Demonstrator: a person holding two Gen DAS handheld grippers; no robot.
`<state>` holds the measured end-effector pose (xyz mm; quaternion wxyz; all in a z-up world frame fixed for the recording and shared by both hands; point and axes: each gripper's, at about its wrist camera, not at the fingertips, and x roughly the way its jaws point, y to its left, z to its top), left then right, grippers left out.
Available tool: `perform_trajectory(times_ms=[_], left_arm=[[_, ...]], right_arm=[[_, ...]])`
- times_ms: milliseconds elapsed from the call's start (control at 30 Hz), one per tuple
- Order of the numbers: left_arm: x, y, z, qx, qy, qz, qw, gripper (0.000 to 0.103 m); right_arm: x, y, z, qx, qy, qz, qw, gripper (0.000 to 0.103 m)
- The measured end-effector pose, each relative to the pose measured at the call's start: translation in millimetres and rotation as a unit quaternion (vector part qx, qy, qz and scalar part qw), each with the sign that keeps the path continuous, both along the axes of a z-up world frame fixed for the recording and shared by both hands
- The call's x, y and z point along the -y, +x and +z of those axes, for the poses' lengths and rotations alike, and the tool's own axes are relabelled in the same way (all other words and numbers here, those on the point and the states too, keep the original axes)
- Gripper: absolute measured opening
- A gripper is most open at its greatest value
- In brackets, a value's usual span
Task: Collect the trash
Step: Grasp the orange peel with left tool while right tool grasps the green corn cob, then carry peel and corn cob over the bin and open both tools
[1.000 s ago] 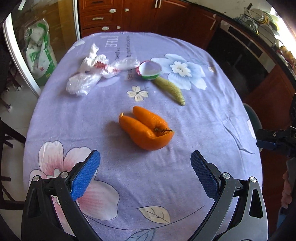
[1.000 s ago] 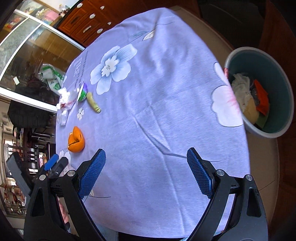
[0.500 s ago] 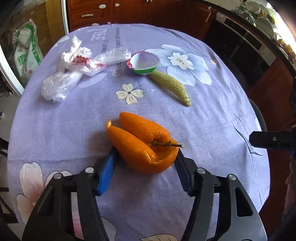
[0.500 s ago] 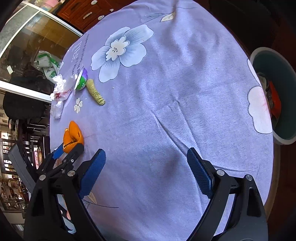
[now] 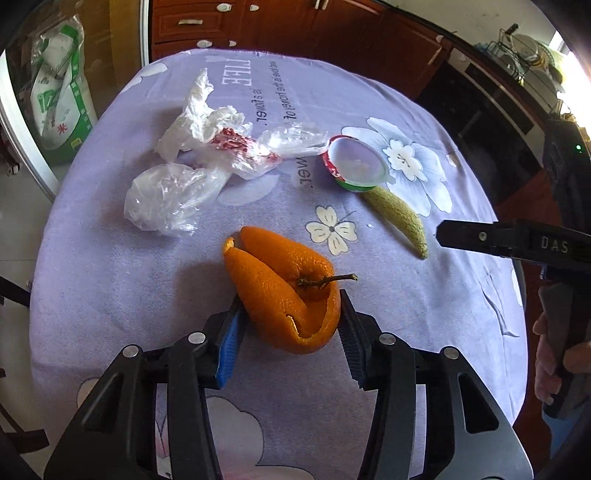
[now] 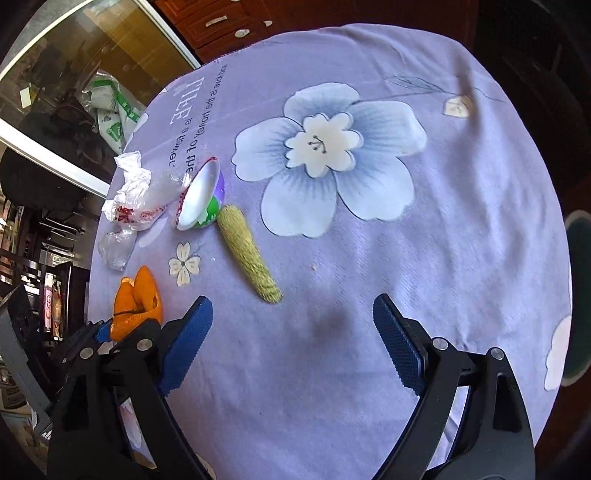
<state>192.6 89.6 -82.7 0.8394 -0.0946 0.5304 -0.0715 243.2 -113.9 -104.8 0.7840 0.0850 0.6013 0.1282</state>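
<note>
One orange peel point(image 5: 284, 291) sat clamped in the left gripper point(image 5: 290, 336) on the lilac tablecloth point(image 5: 369, 369). Beyond lay one corn cob point(image 5: 397, 218), one empty yogurt cup point(image 5: 356, 164) and crumpled plastic wrappers point(image 5: 199, 155). The right gripper point(image 6: 291, 339) hung spread, holding nothing.

Lilac floral tablecloth point(image 5: 110, 266) on round table, wood cabinets point(image 5: 280, 22) behind, dish rack point(image 5: 532, 55) far right.

Left wrist view: close, low over the surface point(image 5: 369, 369), facing the cabinets. Right wrist view: higher, farther back. Both show the orange peel point(image 5: 284, 291) point(image 6: 138, 299).
</note>
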Motion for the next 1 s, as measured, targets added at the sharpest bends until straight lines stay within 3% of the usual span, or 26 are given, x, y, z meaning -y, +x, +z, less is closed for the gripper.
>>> perform_trajectory(times_ms=[267, 333, 367, 400, 433, 500, 600, 633, 767, 1000], left_arm=[[-6, 1, 0, -0.003, -0.005, -0.007, 1.0000, 0.059], [-7, 1, 0, -0.002, -0.002, -0.002, 1.0000, 0.065], [-8, 1, 0, -0.002, -0.001, 0.000, 1.0000, 0.066], [-9, 2, 0, -0.003, -0.003, 0.002, 1.0000, 0.066], [-9, 2, 0, -0.003, -0.004, 0.004, 1.0000, 0.067], [-10, 4, 0, -0.002, -0.004, 0.009, 0.9999, 0.067], [-9, 6, 0, 0.004, 0.001, 0.012, 0.9999, 0.065], [-8, 5, 1, 0.008, 0.003, 0.011, 0.9999, 0.057], [-3, 1, 12, 0.023, 0.014, 0.007, 0.9996, 0.043], [14, -9, 20, 0.016, 0.007, -0.013, 0.9998, 0.041]], right_arm=[[-49, 22, -14, 0.020, -0.048, 0.060, 0.997, 0.066], [-58, 23, -13, 0.035, -0.066, 0.073, 0.995, 0.061], [-60, 22, -13, 0.043, -0.079, 0.078, 0.993, 0.055], [-62, 21, -12, 0.048, -0.090, 0.081, 0.992, 0.037], [-62, 20, -12, 0.051, -0.098, 0.087, 0.990, 0.025], [-59, 17, -11, 0.042, -0.081, 0.093, 0.992, 0.008], [-48, 9, -9, 0.035, -0.063, 0.084, 0.994, 0.006], [-41, 6, -9, 0.030, -0.053, 0.076, 0.995, 0.006], [-11, -7, -8, 0.013, -0.015, 0.045, 0.999, 0.006], [33, -31, -2, -0.001, 0.044, 0.004, 0.999, 0.006]])
